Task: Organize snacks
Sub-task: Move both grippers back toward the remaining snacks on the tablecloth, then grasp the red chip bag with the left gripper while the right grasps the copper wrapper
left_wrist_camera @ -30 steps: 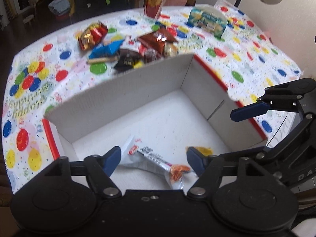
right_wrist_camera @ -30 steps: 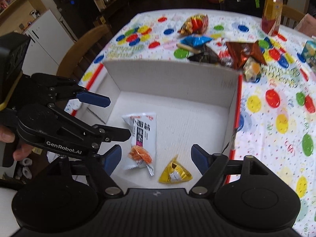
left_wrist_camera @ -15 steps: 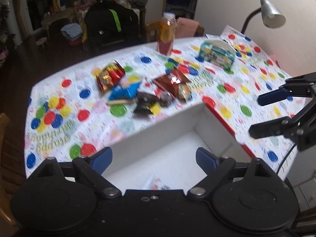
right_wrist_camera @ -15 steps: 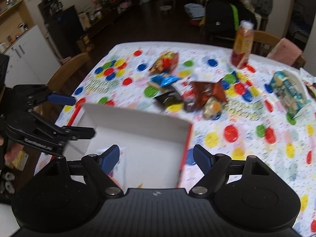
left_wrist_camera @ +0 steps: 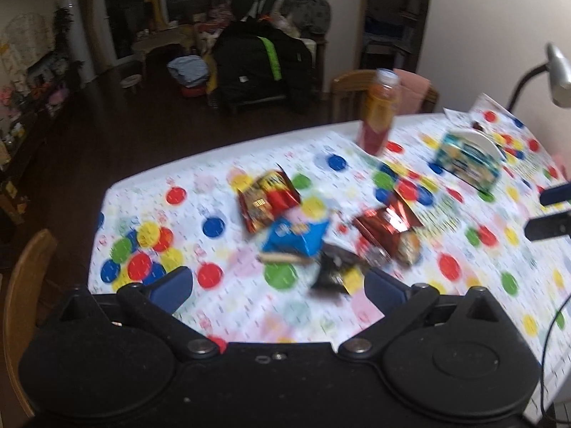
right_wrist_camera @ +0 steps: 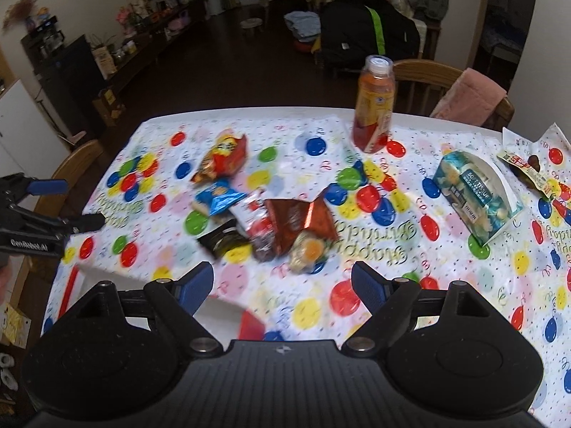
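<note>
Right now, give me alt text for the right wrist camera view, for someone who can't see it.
The open right gripper hovers, empty, over a balloon-print tablecloth, facing a loose pile of snack packets. An orange drink bottle stands behind, a tissue pack lies at right, and the left gripper shows at left.

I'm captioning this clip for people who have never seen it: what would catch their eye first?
The polka-dot birthday tablecloth dominates both views. Mid-table lies a heap of snack packets, with a red-and-yellow bag at its far left edge. Behind them an orange drink bottle stands upright, and a tissue pack lies to the right.
</note>
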A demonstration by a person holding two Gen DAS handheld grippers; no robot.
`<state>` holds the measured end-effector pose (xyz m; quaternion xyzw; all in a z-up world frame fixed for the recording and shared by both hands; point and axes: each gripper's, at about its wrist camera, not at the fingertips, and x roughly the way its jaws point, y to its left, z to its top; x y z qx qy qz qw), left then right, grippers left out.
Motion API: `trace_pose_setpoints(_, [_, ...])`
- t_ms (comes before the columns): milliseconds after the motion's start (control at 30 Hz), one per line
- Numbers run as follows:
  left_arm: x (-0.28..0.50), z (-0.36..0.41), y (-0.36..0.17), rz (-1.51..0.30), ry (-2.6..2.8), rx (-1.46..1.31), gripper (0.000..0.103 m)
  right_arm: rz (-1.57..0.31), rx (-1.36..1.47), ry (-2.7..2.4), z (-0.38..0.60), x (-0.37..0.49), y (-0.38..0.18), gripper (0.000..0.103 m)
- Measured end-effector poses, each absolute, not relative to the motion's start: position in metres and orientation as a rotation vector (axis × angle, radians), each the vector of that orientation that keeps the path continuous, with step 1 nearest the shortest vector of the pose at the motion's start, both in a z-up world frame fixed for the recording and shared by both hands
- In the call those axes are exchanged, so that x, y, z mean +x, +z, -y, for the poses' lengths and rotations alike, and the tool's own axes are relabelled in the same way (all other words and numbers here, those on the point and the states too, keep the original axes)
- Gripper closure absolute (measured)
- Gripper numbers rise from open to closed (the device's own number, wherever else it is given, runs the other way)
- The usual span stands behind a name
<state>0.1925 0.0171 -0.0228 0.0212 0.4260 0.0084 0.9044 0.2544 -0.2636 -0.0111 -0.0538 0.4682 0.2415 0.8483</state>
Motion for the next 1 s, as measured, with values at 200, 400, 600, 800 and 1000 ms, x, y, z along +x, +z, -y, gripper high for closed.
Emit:
trace_pose_setpoints(200, [0.244, -0.023, -0.03, -0.896, 0.064, 0.025, 0.001, -1.03, -0.125, 0.488, 0.265, 0.298, -0.033, 0.018])
trace_pose_setpoints(400, [0.293, -0.016, -0.048, -0.933, 0.099, 0.04, 0.001, -1.082, -0.108, 0.478, 0.262, 0.338, -0.06, 0.018])
trace_pose_setpoints(600, [0.339, -0.012, -0.077, -0.982, 0.128, 0.041, 0.001, -1.139, -0.096, 0.49, 0.254, 0.374, -0.092, 0.018])
trace_pose_setpoints(800, [0.375, -0.018, -0.111, -1.057, 0.164, 0.006, 0.001, -1.182, -0.107, 0.533, 0.237, 0.4, -0.125, 0.018])
trace_pose_setpoints(1000, [0.404, -0.027, -0.136, -1.099, 0.191, -0.042, 0.001, -1.213, -0.112, 0.582, 0.223, 0.415, -0.148, 0.018])
